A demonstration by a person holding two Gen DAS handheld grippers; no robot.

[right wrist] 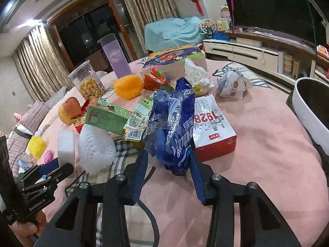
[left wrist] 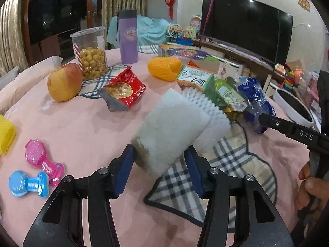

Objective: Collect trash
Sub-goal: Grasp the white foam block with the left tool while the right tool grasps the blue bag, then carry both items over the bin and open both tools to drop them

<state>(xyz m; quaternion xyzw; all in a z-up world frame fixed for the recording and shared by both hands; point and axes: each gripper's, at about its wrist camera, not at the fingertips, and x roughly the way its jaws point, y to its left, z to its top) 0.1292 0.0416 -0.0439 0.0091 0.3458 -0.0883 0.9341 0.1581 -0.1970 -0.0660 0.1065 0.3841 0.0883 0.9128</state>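
My left gripper (left wrist: 160, 164) is shut on a white sponge block (left wrist: 170, 127), with a blue pad pressing on each side of its near end. The block lies tilted over a white foam net (left wrist: 207, 111). In the right wrist view my right gripper (right wrist: 168, 173) is shut on a crumpled blue plastic bag (right wrist: 178, 127), which stands up between the pads. Around it lie a green carton (right wrist: 107, 117), a green wrapper (right wrist: 139, 117), a red and white box (right wrist: 213, 123) and a crumpled white wrapper (right wrist: 232, 86). A red snack wrapper (left wrist: 125, 90) lies further left.
A white bin (right wrist: 308, 111) stands off the table's right edge. On the pink tablecloth (left wrist: 82, 127) are an apple (left wrist: 64, 82), a popcorn jar (left wrist: 90, 53), a purple flask (left wrist: 127, 37), an orange foam net (left wrist: 164, 69), plastic toys (left wrist: 43, 160) and a plaid mat (left wrist: 226, 164).
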